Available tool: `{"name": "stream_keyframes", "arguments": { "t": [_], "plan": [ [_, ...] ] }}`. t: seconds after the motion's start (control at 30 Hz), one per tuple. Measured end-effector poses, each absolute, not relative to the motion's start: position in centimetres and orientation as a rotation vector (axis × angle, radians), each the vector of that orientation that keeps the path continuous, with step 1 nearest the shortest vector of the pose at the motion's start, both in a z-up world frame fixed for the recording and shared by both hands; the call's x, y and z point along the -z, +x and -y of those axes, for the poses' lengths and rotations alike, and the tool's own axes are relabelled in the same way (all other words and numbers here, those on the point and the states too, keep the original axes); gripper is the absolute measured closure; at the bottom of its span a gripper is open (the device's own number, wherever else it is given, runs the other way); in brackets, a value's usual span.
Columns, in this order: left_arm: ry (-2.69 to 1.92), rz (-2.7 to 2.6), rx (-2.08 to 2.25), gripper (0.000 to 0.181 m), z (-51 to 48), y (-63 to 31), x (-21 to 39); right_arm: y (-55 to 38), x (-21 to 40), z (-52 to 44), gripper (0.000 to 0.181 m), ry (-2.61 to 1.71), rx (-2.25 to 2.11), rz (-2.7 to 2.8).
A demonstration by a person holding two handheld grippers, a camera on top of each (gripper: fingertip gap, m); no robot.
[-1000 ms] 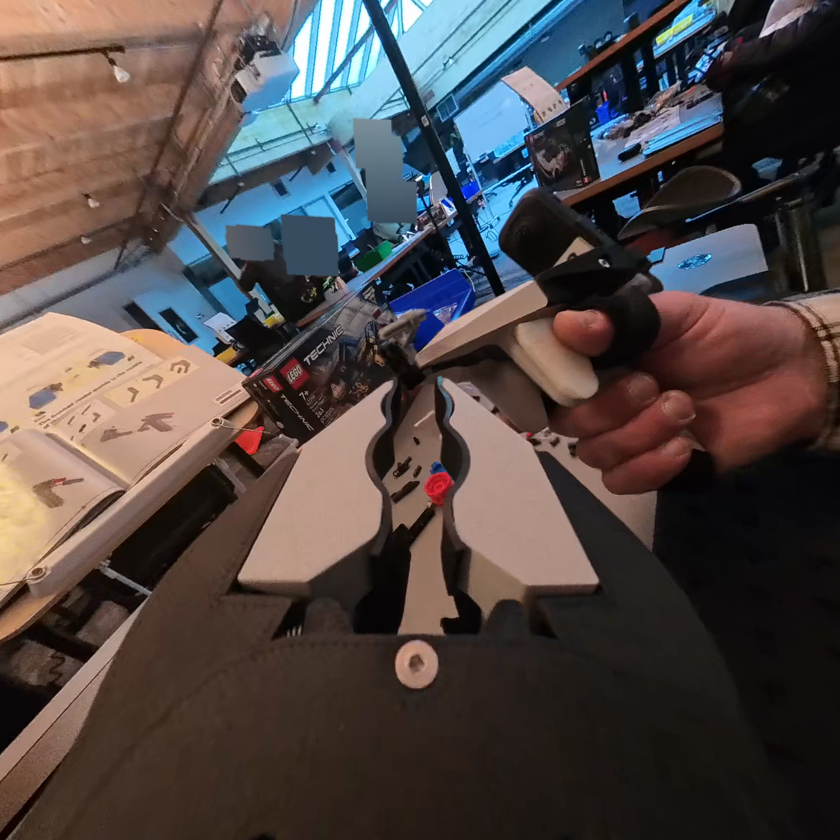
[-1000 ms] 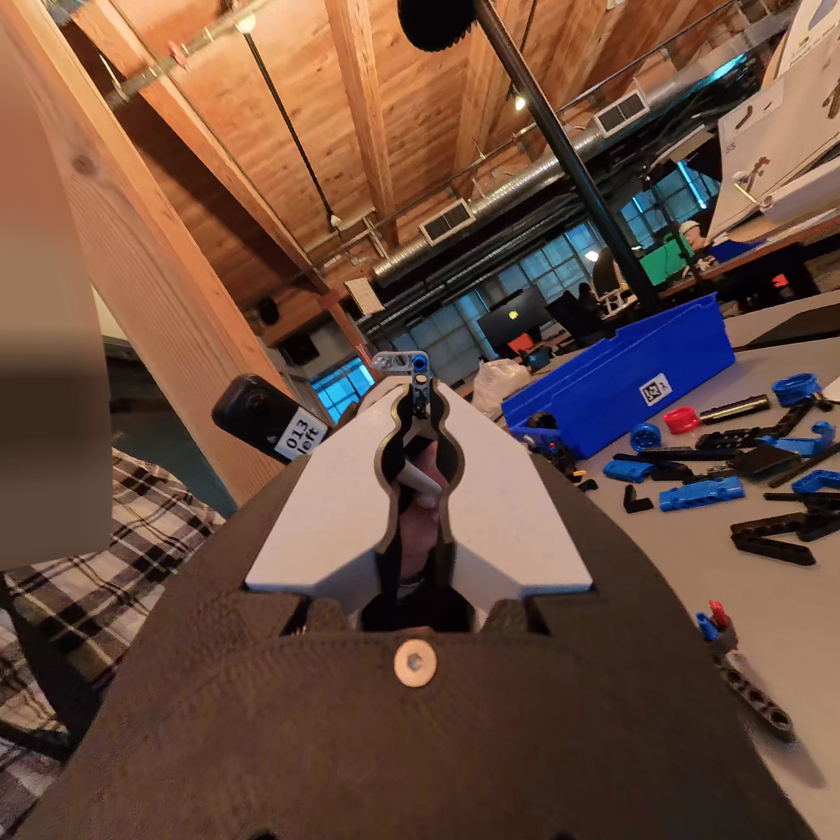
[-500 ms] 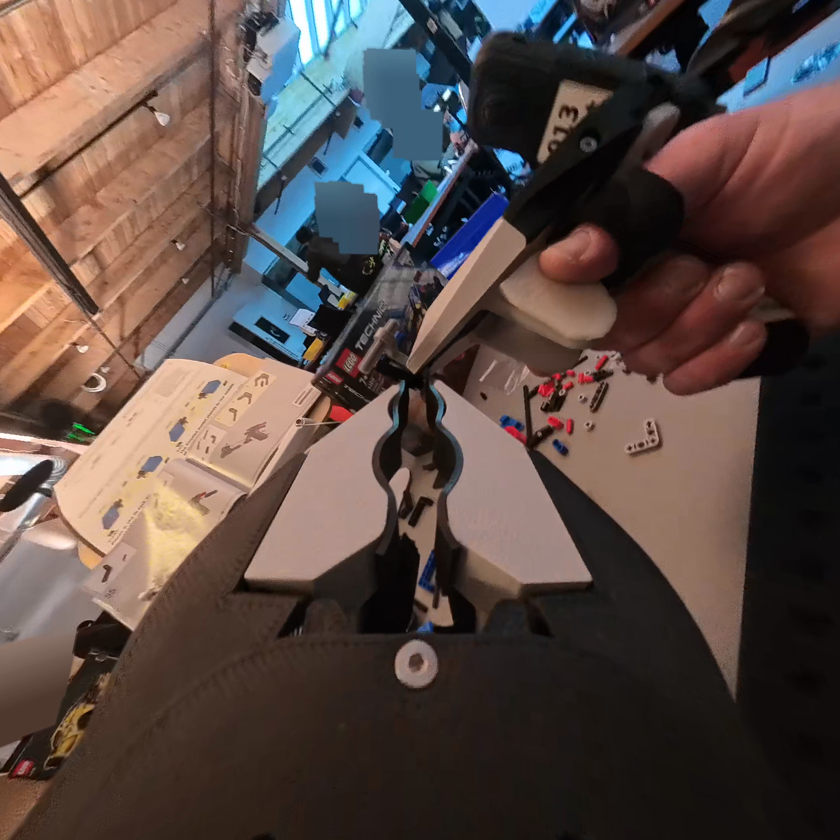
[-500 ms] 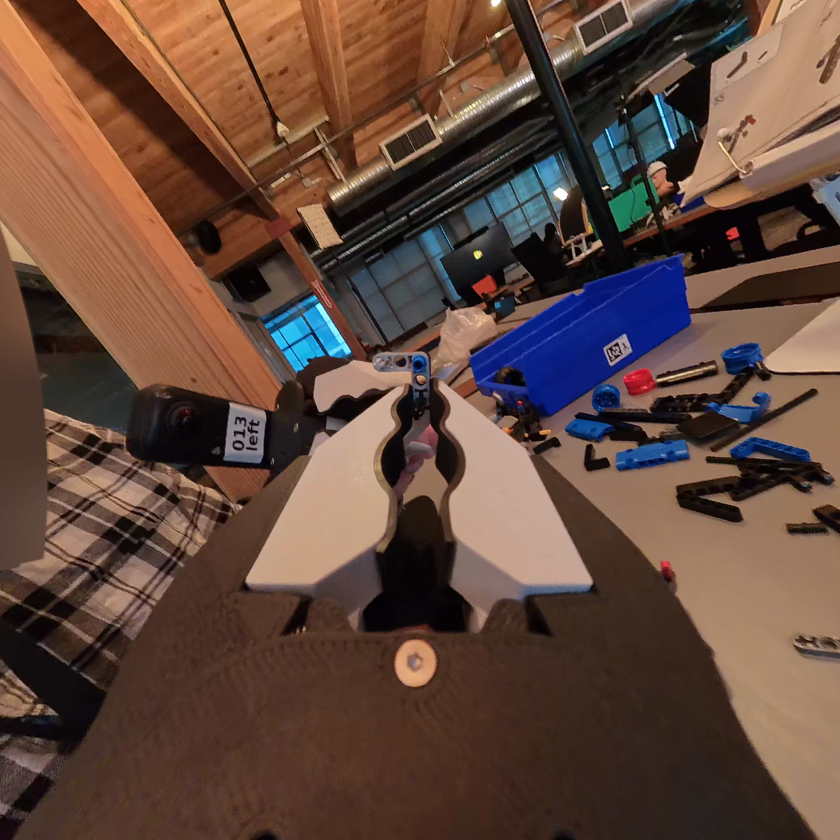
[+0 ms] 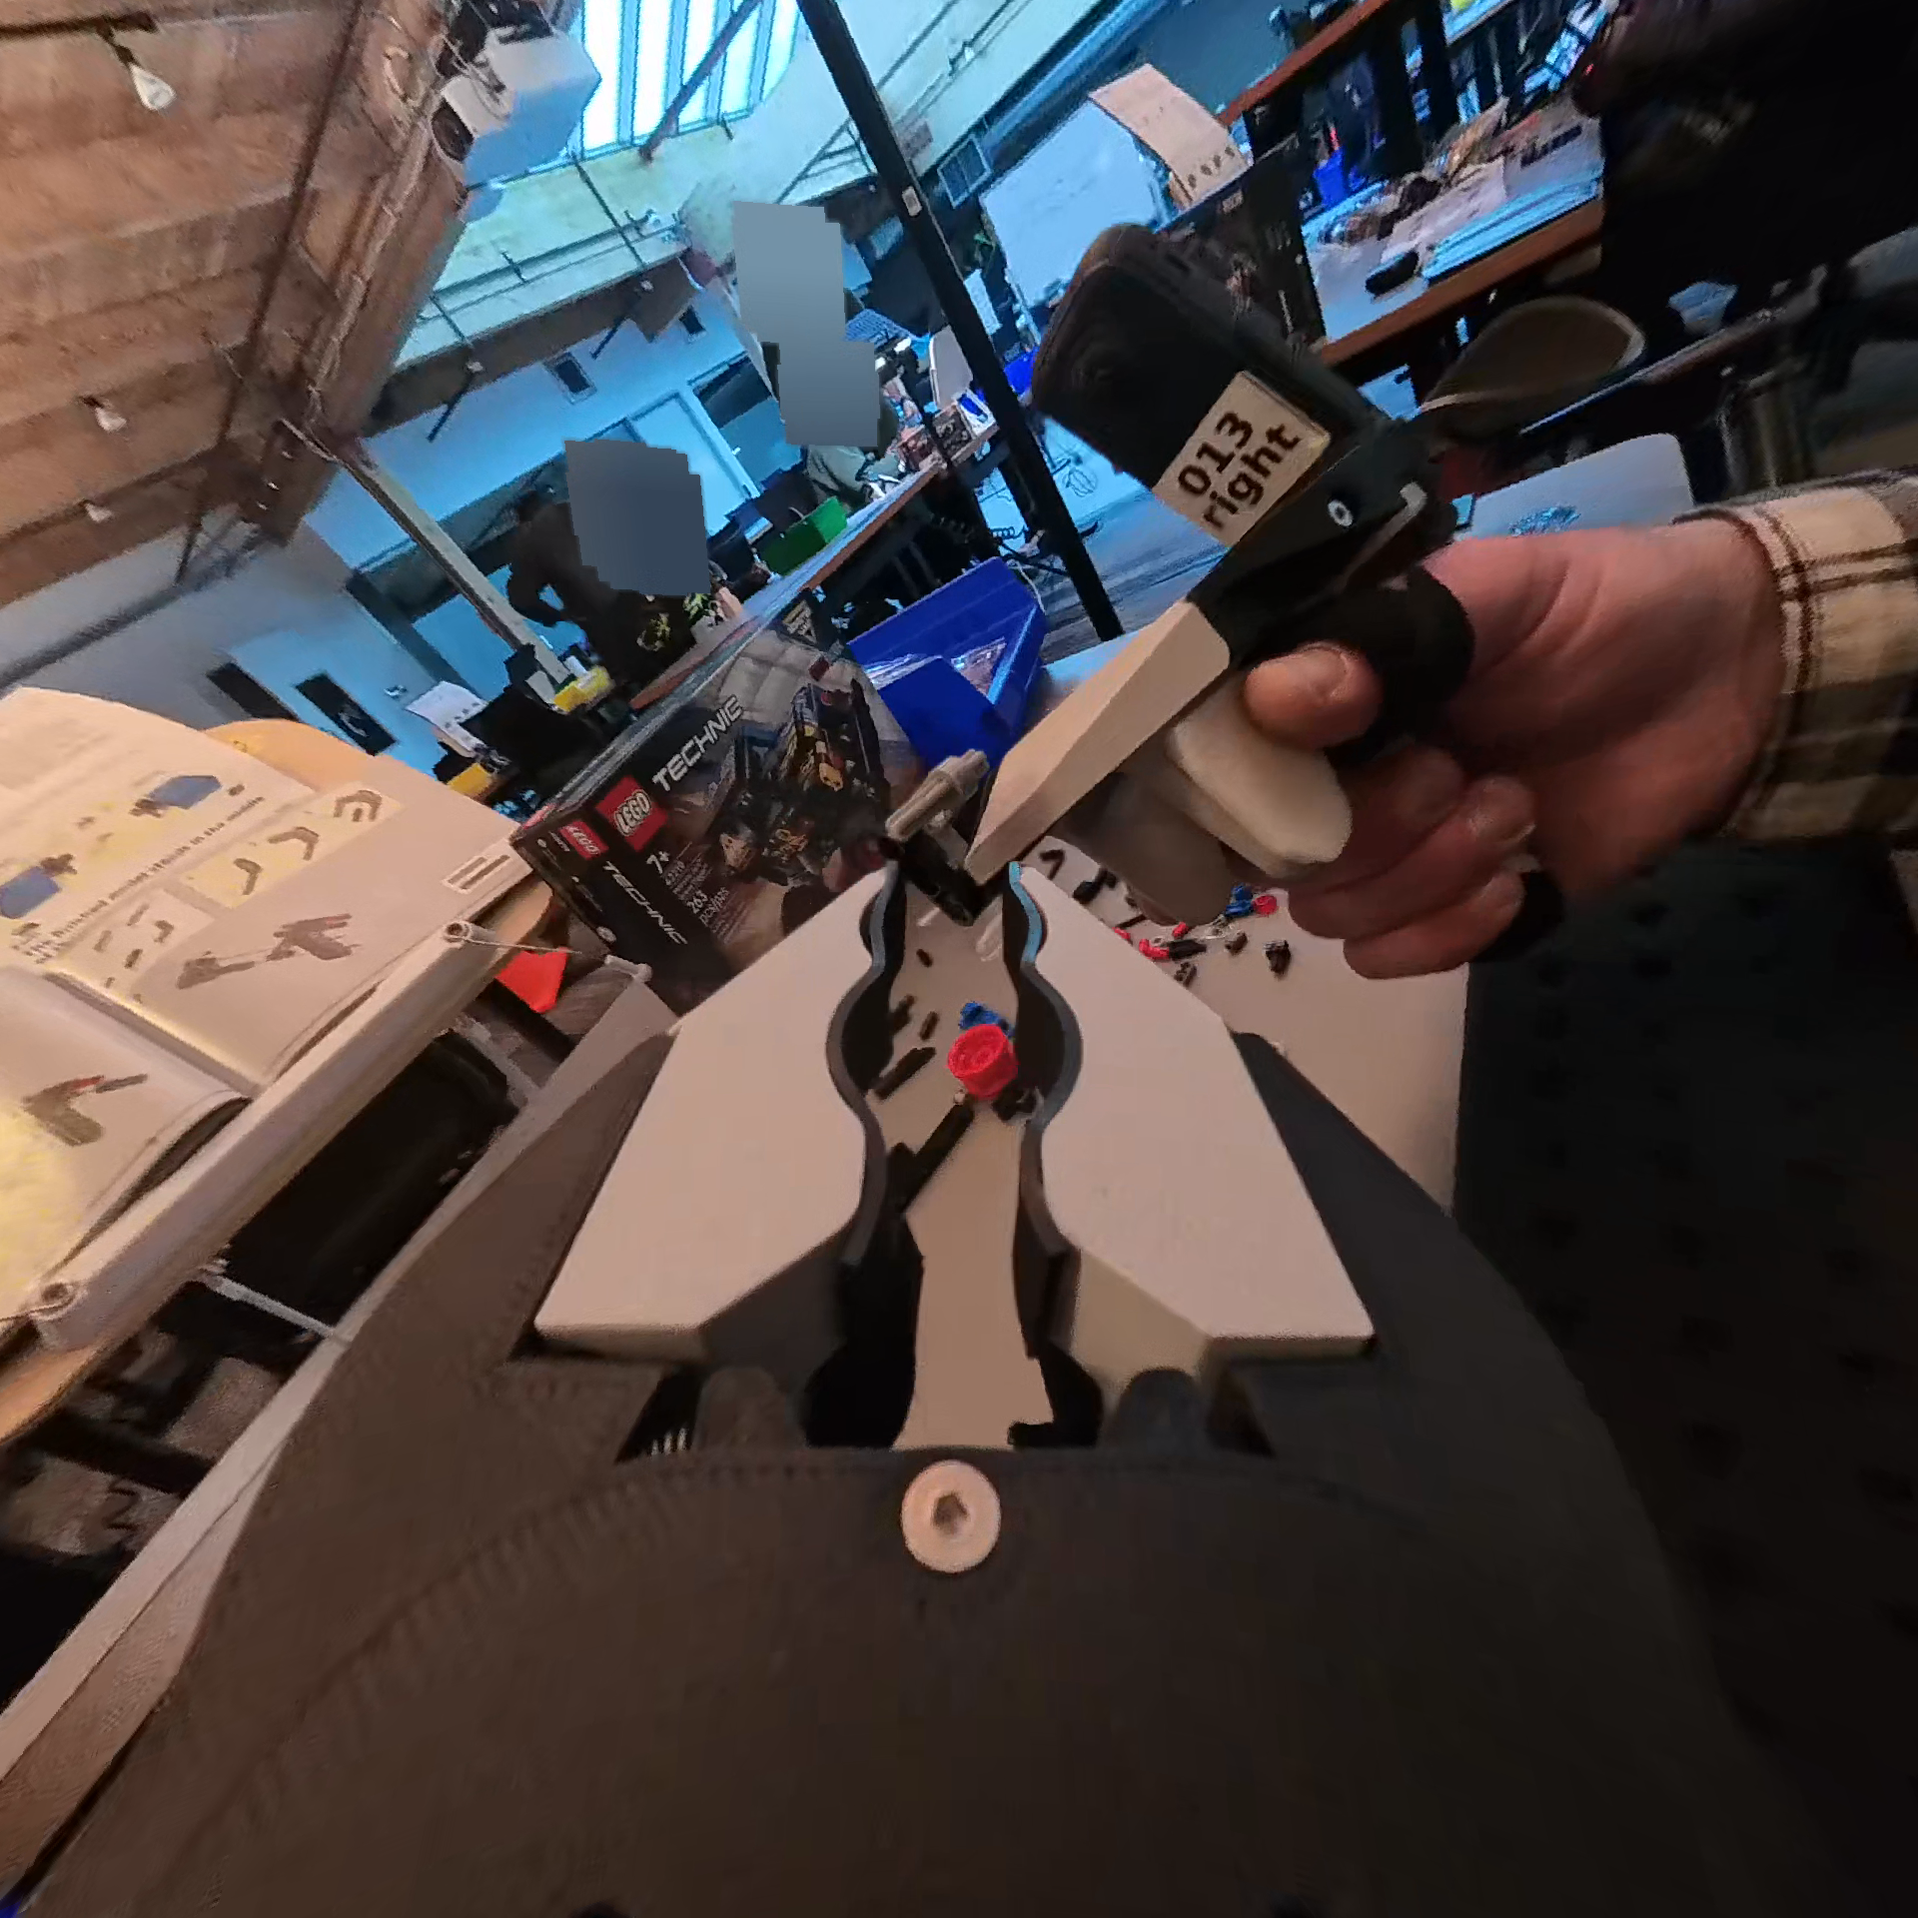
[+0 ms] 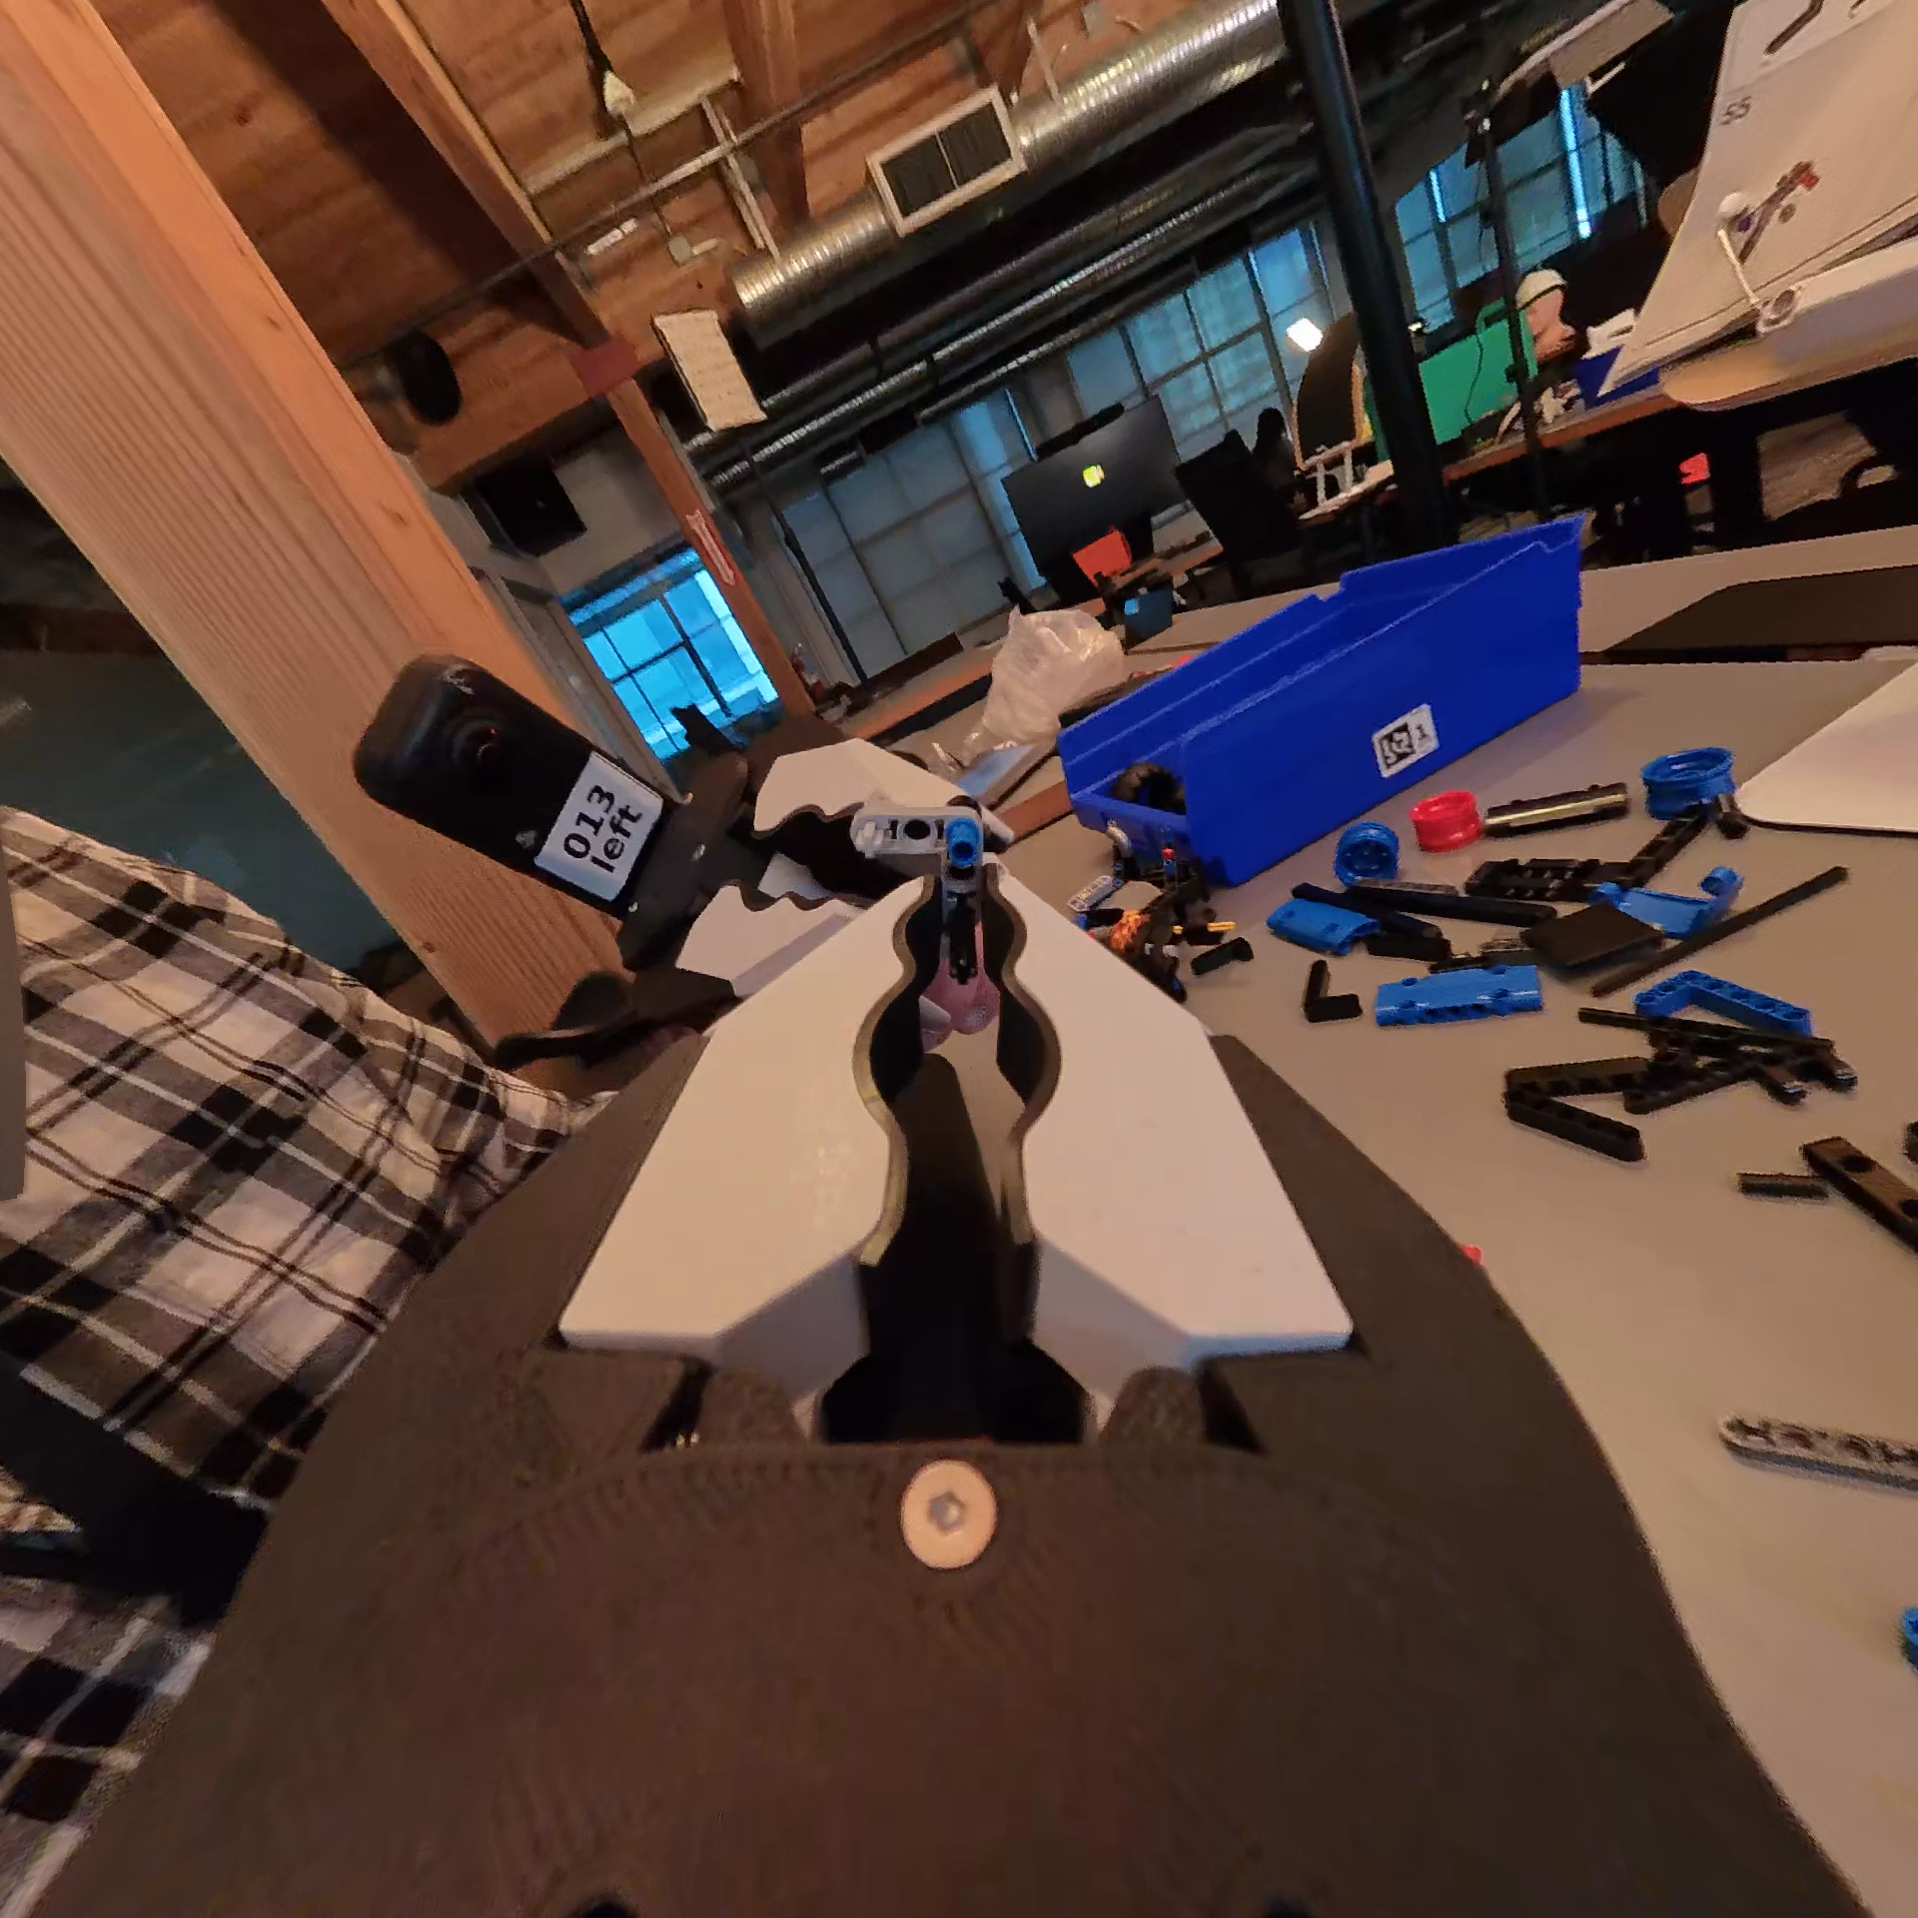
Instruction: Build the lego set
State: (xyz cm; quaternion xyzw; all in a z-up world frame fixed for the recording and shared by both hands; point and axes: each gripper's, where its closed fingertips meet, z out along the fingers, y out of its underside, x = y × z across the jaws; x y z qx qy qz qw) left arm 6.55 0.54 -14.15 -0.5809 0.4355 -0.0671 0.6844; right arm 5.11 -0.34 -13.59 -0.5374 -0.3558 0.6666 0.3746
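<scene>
- Left gripper (image 5: 950,893) fingers nearly together at the tips, pinching the black end of a small lego assembly (image 5: 931,830) held up above the table; a grey beam sticks up and left past the tips.
- Right gripper (image 6: 957,882) fingers pressed onto the same assembly (image 6: 919,832) from the other side: black pin in the tips, blue pin and grey beam just beyond them.
- Grippers meet tip to tip, angled toward each other. In the left wrist view the right gripper comes in from upper right, trigger wrapped by a hand (image 5: 1505,747) with a plaid cuff. In the right wrist view the left gripper sits just beyond the tips to the left, its fingers (image 6: 830,773) reaching the beam.
- Counts: 2 grippers, 1 shared assembly, 1 blue bin (image 6: 1349,706), 1 lego box (image 5: 727,810), 1 open instruction book (image 5: 156,934).
- Below and right of the right tips: grey table (image 6: 1557,1297) with loose parts, black beams, several blue pieces and 1 red wheel hub (image 6: 1446,822); exact count not readable.
- Between the left fingers: a red round piece (image 5: 978,1061) and small black pins on the table below.
- Instruction book left of the left gripper, box just beyond its tips.
- Plaid fabric (image 6: 208,1090) to the left of the right gripper.
</scene>
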Motion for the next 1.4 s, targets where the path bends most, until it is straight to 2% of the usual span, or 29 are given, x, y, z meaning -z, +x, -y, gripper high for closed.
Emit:
{"name": "stream_keyframes", "arguments": {
  "t": [0.37, 0.9, 1.0, 1.2, 1.4],
  "plan": [
    [-1.278, -1.008, 0.156, 0.168, -0.1, 6.8, 14.2, 5.4, 13.4, 0.5, 0.176, -1.328, -1.652, 0.934],
    [-1.233, -1.340, -0.295, 0.167, 0.1, 6.7, 16.3, 5.1, 15.6, 0.9, 0.177, -1.465, -1.529, 1.136],
    [-1.256, -1.311, -0.263, 0.166, -0.2, 6.5, 16.3, 5.1, 15.5, 0.8, 0.176, -1.457, -1.573, 1.094],
    [-1.388, -1.106, 0.126, 0.171, -0.6, 6.2, 15.9, 4.9, 14.8, 0.0, 0.175, -1.432, -1.609, 0.992],
    [-1.416, -1.003, 0.305, 0.171, -1.0, 6.3, 15.5, 5.2, 14.3, -0.5, 0.175, -1.403, -1.709, 0.916]
  ]
}}
